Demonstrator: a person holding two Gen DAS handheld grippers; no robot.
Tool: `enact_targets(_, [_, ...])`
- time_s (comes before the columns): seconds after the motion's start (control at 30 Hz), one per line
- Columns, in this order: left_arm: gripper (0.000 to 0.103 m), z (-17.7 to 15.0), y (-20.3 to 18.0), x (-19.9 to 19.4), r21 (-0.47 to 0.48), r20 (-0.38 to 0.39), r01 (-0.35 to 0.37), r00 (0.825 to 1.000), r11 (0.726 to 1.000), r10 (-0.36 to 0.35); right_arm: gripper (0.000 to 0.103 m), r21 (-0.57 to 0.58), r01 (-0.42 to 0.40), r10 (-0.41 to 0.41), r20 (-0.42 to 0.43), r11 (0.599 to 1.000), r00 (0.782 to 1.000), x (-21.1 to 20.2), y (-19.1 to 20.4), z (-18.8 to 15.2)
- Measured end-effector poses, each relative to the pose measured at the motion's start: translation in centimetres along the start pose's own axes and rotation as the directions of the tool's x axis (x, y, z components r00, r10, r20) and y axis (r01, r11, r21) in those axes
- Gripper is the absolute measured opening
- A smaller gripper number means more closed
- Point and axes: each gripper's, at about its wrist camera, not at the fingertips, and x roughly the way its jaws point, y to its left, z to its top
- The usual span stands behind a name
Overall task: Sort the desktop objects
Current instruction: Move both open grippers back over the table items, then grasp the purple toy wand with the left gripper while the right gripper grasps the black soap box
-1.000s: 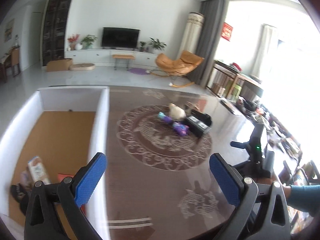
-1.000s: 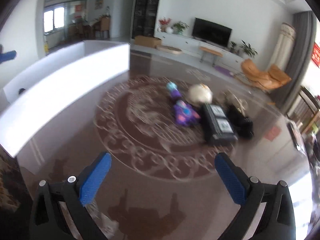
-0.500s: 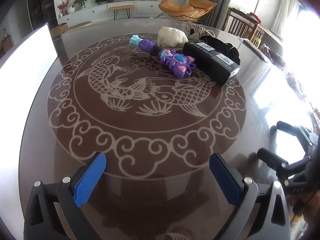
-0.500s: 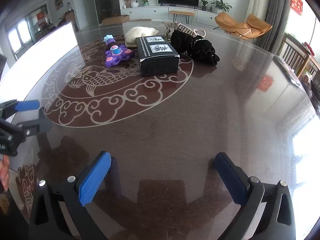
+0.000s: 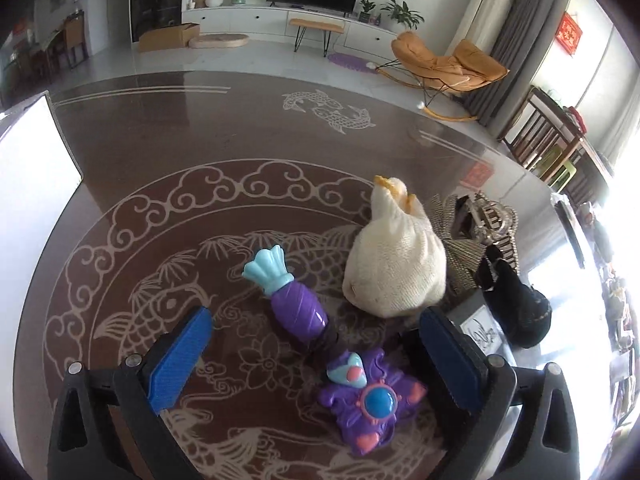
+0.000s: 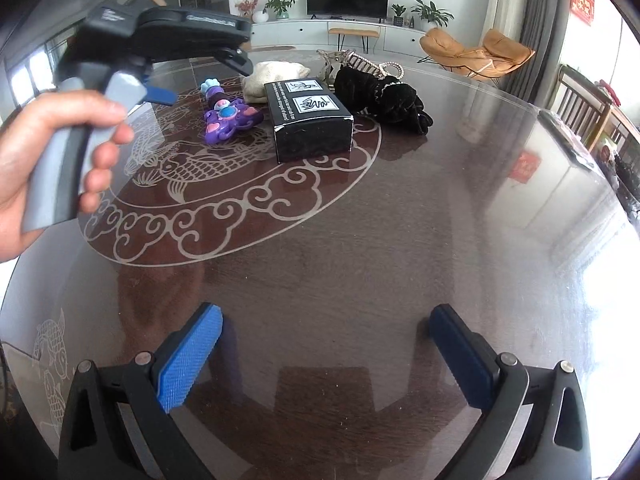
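A purple toy wand (image 5: 316, 328) with a light blue tip lies on the dark table; it also shows in the right wrist view (image 6: 228, 114). My left gripper (image 5: 316, 360) is open and hangs over the wand, one pad on each side, apart from it. Beside it lie a cream knitted pouch (image 5: 394, 264), a black box (image 6: 310, 120) and a black velvet bag (image 6: 384, 96). My right gripper (image 6: 326, 354) is open and empty over bare table near the front edge. A hand holds the left gripper's handle (image 6: 76, 152).
A white bin wall (image 5: 32, 160) stands at the left of the table. A patterned bag with beads (image 5: 476, 224) lies behind the pouch. The table (image 6: 400, 240) is glossy with a koi pattern. Chairs stand off to the right.
My left gripper has moved forward and down over the purple wand, which now lies between its open pads. My right gripper has stayed nearly still and open.
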Motion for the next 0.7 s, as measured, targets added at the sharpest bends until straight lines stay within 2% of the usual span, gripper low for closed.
enact_targets(0.07, [0.103, -0.5, -0.1, 1.2, 0.034, -0.023, -0.02, 1.0, 0.999, 0.021, 0.103, 0.001, 0.0, 0.0, 0.0, 1.0, 1.0, 0.0, 0.0, 0.0])
enact_targets(0.13, [0.103, -1.2, 0.1, 0.6, 0.105, 0.031, -0.016, 0.999, 0.994, 0.013, 0.103, 0.002, 0.0, 0.0, 0.0, 1.0, 1.0, 0.0, 0.0, 0.0])
enact_targets(0.2, [0.086, -1.9, 1.1, -0.1, 0.153, 0.068, 0.013, 0.997, 0.988, -0.024, 0.103, 0.005, 0.003, -0.003, 0.003, 1.0, 1.0, 0.0, 0.1, 0.0])
enact_targets(0.23, [0.081, -2.2, 1.7, -0.3, 0.168, 0.076, 0.016, 0.997, 0.986, -0.029, 0.103, 0.007, 0.006, -0.006, 0.006, 1.0, 1.0, -0.1, 0.1, -0.1])
enact_targets(0.27, [0.069, -2.3, 2.6, -0.7, 0.164, 0.081, 0.036, 0.995, 0.986, -0.05, 0.103, 0.008, 0.007, -0.007, 0.007, 1.0, 1.0, -0.1, 0.1, -0.1])
enact_targets(0.3, [0.063, -2.4, 3.3, -1.2, 0.167, 0.089, 0.046, 0.994, 0.985, -0.062, 0.103, 0.008, 0.007, -0.007, 0.007, 1.0, 1.0, -0.1, 0.2, -0.1])
enact_targets(0.33, [0.062, -2.6, 4.0, -1.5, 0.185, 0.092, 0.043, 0.994, 0.982, -0.061, 0.103, 0.008, 0.007, -0.007, 0.007, 1.0, 1.0, -0.1, 0.1, -0.1])
enact_targets(0.47, [0.057, -5.2, 6.5, -3.4, 0.26, 0.058, 0.117, 0.989, 0.959, -0.137, 0.103, 0.008, 0.007, -0.007, 0.006, 1.0, 1.0, -0.1, 0.2, -0.1])
enact_targets(0.57, [0.057, -8.2, 7.7, -5.2, 0.352, 0.022, 0.157, 0.984, 0.923, -0.176, 0.103, -0.006, -0.004, 0.004, -0.02, 1.0, 1.0, 0.2, 0.3, 0.5])
enact_targets(0.63, [0.057, -10.2, 7.8, -6.5, 0.43, -0.005, 0.171, 0.982, 0.886, -0.187, 0.103, -0.044, -0.034, 0.031, -0.068, 0.998, 0.997, 1.3, 0.7, 2.2])
enact_targets(0.7, [0.057, -11.8, 8.1, -7.8, 0.48, -0.032, 0.201, 0.977, 0.854, -0.212, 0.103, -0.062, -0.047, 0.043, -0.064, 0.997, 0.997, 2.4, 1.1, 5.0])
